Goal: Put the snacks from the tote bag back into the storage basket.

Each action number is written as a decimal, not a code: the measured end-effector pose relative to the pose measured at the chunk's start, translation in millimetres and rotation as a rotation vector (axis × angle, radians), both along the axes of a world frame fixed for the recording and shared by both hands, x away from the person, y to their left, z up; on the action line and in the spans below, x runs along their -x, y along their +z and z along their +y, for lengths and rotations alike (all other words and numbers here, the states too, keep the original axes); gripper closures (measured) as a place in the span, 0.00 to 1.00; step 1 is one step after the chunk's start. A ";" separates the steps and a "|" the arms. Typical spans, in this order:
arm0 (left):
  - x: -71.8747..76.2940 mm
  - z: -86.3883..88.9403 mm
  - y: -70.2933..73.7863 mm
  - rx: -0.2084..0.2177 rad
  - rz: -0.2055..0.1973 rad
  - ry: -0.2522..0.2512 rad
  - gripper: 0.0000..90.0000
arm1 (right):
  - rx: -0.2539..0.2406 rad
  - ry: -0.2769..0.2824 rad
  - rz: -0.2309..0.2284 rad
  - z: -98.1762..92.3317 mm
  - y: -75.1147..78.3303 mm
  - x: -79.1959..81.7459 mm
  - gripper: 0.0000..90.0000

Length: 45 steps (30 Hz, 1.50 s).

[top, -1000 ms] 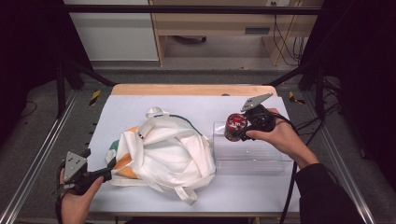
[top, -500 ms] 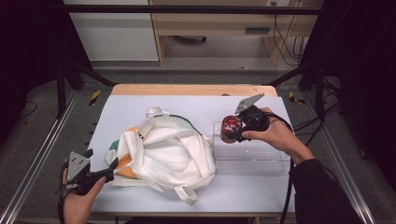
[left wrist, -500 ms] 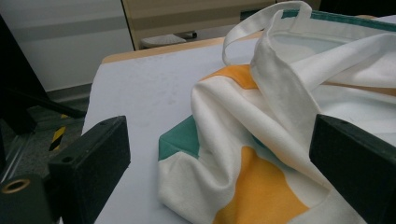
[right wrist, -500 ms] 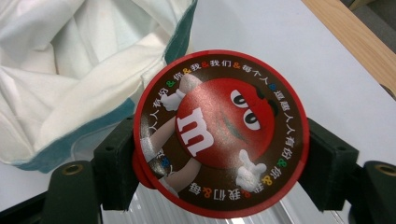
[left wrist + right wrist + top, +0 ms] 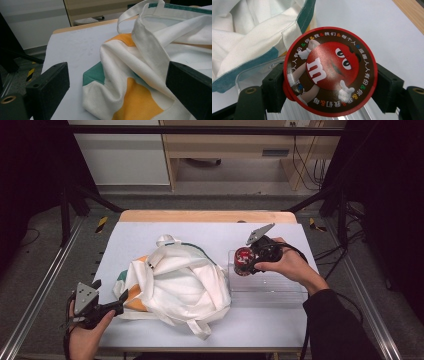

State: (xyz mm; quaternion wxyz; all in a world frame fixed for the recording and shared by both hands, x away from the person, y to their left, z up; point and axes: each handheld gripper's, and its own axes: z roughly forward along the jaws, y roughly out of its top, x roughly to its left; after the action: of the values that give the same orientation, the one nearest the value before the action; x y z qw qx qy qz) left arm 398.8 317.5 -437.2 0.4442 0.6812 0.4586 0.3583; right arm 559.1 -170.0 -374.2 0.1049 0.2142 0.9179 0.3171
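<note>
Right gripper (image 5: 248, 261) pinches the red candy tin (image 5: 329, 71) over the clear tray (image 5: 270, 290), left gripper (image 5: 119, 304) spread by the tote bag (image 5: 175, 285); a loose grip risks dropping it.

Lit evenly from above; white table top (image 5: 210, 232) bright, surroundings falling to near black at left and right edges. Soft, short shadows under the cloth bag (image 5: 175, 285). High view slightly soft and grainy, low in detail. Left gripper view: near jaws blurred, bag fabric (image 5: 140, 75) sharper. Right gripper view: faint sheen across the red round lid (image 5: 329, 71), print legible; background cloth mildly out of focus.
</note>
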 end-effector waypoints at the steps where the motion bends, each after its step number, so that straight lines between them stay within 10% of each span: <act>1: 0.0 0.2 0.0 0.001 0.000 0.001 0.05 | -0.002 -0.001 0.004 1.3 -0.8 0.1 0.29; 45: -1.1 1.2 -0.6 -0.017 0.004 0.002 0.06 | 0.036 -0.005 0.046 15.9 -31.3 -3.6 0.29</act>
State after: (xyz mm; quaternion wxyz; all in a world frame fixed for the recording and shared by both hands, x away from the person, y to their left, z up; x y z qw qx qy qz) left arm 399.9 318.7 -437.8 0.4370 0.6854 0.4570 0.3612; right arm 562.7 -154.1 -405.5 0.0886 0.2218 0.9251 0.2953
